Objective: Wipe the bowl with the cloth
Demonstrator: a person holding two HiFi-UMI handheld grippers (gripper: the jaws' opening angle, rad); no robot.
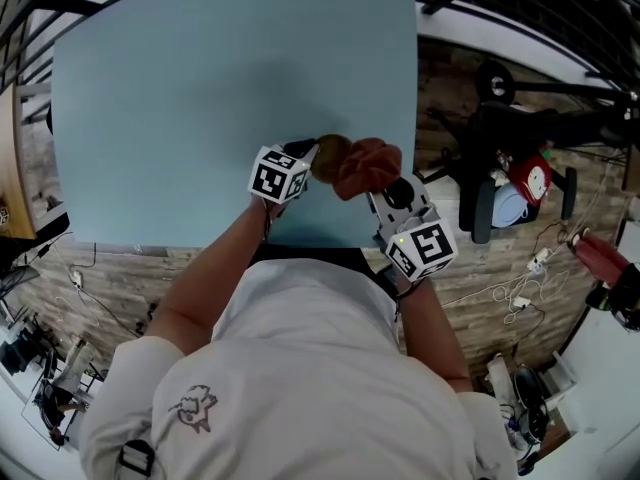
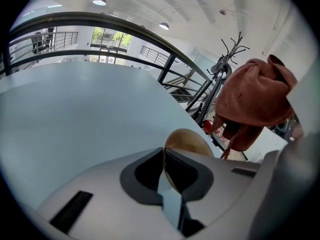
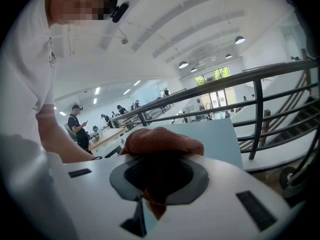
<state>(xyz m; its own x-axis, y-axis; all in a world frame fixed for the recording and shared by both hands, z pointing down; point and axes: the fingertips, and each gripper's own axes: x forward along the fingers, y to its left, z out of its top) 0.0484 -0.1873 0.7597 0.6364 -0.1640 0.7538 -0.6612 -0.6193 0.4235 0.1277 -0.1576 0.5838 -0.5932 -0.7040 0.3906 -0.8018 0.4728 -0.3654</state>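
Observation:
Over the near edge of the light blue table (image 1: 200,88) my left gripper (image 1: 303,154) is shut on the rim of a small golden-brown bowl (image 1: 328,157), which it holds on edge in the air. In the left gripper view the bowl's thin rim (image 2: 187,143) runs between the jaws of the left gripper (image 2: 165,170). My right gripper (image 1: 385,182) is shut on a bunched rust-red cloth (image 1: 368,166), right beside the bowl. The cloth (image 2: 255,96) hangs at the upper right of the left gripper view. It also fills the jaws of my right gripper (image 3: 150,184), the cloth (image 3: 162,140) bulging above them.
Right of the table is a wood-look floor with a black chair (image 1: 500,183), cables and a power strip (image 1: 535,263). A dark railing (image 3: 260,114) runs beyond the table's far edge. Several people stand far off in the hall (image 3: 77,124).

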